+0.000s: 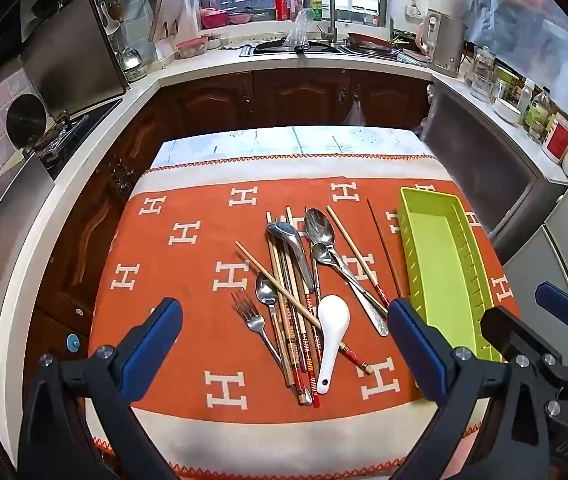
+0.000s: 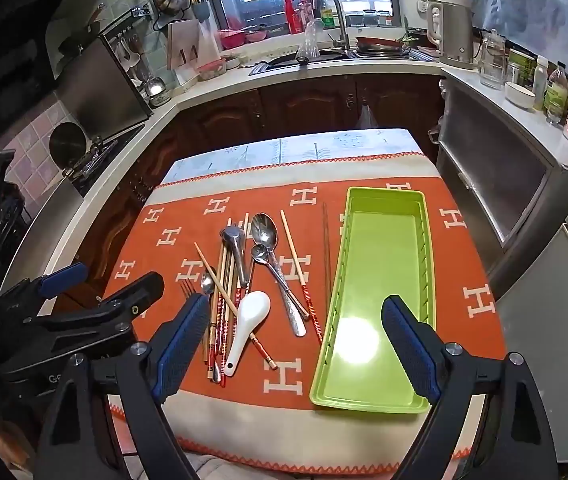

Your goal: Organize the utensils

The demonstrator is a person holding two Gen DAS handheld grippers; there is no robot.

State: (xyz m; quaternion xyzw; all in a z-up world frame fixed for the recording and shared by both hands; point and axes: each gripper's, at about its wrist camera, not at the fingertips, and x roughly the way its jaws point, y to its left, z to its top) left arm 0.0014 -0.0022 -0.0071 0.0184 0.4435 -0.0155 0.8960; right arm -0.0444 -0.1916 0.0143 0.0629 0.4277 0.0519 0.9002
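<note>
Both claws are being held wide open above the near edge of the tabletop [image 1: 188, 440], with nothing between their blue pads. In the left wrist view the left claw [image 1: 285, 344] is framing the utensil pile [image 1: 303, 292] at the centre of the frame, and the right claw [image 1: 523, 320] is being seen at the lower right. In the right wrist view the right claw [image 2: 295, 340] is spanning the near end of the green tray [image 2: 367, 396], while the left claw [image 2: 96, 284] is showing at the lower left.

The pile is lying on the orange cloth [image 1: 188, 304], left of the tray [image 1: 443, 272]: chopsticks [image 1: 284, 320], metal spoons [image 1: 319, 228], a fork [image 1: 250, 316] at the pile's left edge and a white spoon [image 1: 331, 320] lying on top at its near end. One dark chopstick [image 1: 383, 248] is lying alone just beside the tray's left wall. The tray is being shown empty.
</note>
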